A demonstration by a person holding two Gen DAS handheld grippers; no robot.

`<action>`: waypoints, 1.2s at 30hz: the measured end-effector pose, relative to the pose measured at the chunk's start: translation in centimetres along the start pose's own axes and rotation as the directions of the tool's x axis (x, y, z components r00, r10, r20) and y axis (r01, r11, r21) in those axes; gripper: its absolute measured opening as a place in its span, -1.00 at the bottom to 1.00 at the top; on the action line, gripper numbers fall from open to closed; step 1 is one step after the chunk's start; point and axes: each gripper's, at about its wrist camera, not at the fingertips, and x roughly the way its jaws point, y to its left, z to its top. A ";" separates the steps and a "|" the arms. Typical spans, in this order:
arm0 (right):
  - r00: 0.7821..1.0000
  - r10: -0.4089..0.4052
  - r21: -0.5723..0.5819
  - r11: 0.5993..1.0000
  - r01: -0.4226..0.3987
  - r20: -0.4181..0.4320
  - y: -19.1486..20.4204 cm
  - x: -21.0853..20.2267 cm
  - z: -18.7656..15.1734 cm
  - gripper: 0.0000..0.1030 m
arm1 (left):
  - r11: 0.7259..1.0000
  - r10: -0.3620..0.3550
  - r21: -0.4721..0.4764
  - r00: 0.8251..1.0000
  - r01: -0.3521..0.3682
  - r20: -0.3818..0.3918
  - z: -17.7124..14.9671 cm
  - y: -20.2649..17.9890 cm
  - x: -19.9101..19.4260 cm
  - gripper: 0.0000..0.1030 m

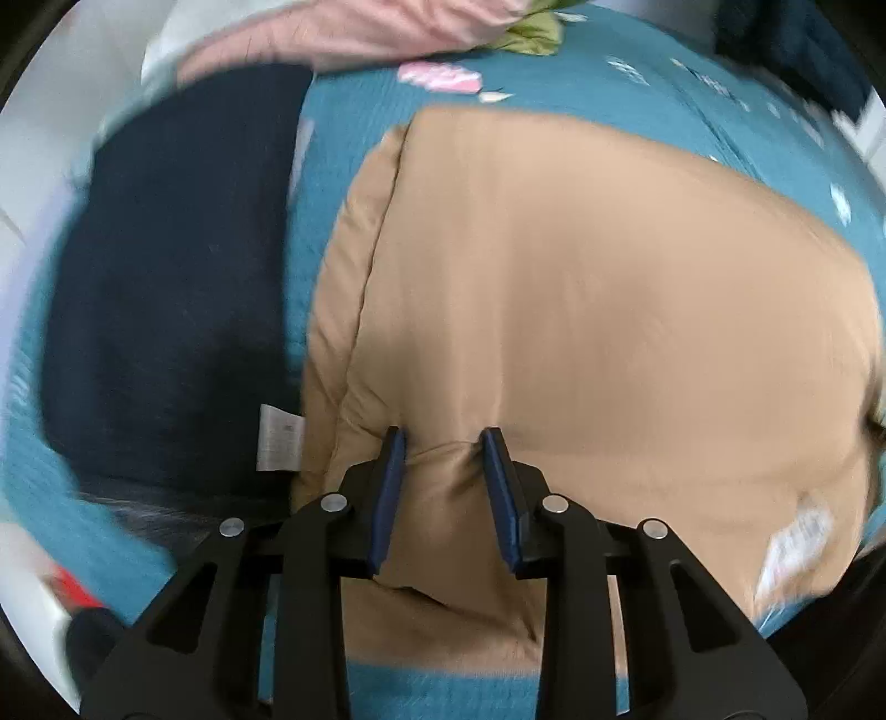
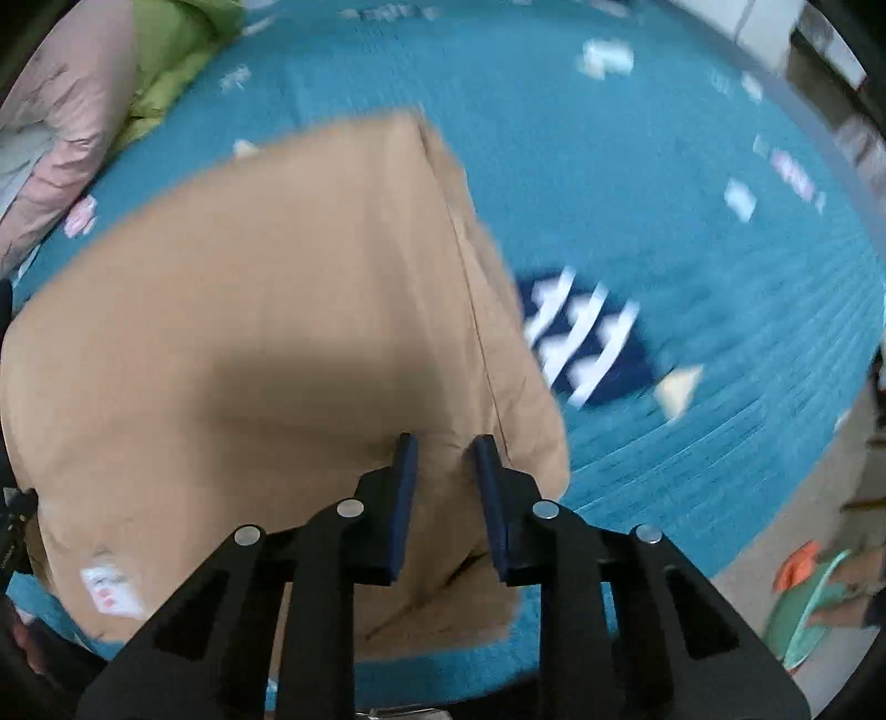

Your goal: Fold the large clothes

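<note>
The tan padded garment (image 1: pixel 581 310) lay across the teal bedspread (image 1: pixel 554 72), already doubled into a thick, roughly rectangular bundle; its near edge was gathered up at both ends. The left gripper (image 1: pixel 443 437) had its fingers partly closed with a pinch of tan cloth bunched between them, so it appeared clamped on the garment's near left corner; the right gripper (image 2: pixel 441 443) did the same near the garment's right seam (image 2: pixel 476 310), fingers narrowed on a ridge of fabric. Both views were smeared, which suggested motion, though the direction could not be told. By my reading the step in hand was a further fold, carrying the near edge over toward the far one; the next move would call for both grips lifting evenly and laying the edge down square, since the padding looked bulky and apt to spring back. A dark navy garment (image 1: pixel 177 277) lay just beside the tan one on the left; a navy patch with white stripes (image 2: pixel 587 338) showed at its right; pink bedding (image 1: pixel 354 27) sat at the far side.
</note>
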 end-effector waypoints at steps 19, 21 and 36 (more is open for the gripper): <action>0.953 0.303 0.213 0.931 -0.297 0.005 -6.7 0.2 2.0 0.54 | 0.995 -0.069 -0.058 0.990 0.077 0.124 0.2 0.0 -7.3 0.44; 0.892 0.447 0.267 0.870 -0.415 -0.069 -6.5 2.1 1.8 0.54 | 0.997 -0.060 -0.038 0.989 0.066 0.132 0.2 -0.8 -7.4 0.45; 0.835 0.549 0.170 0.827 -0.535 -0.041 -3.6 1.6 2.0 -0.13 | 0.976 -0.215 0.041 0.972 0.212 0.091 0.6 -6.3 -5.9 0.52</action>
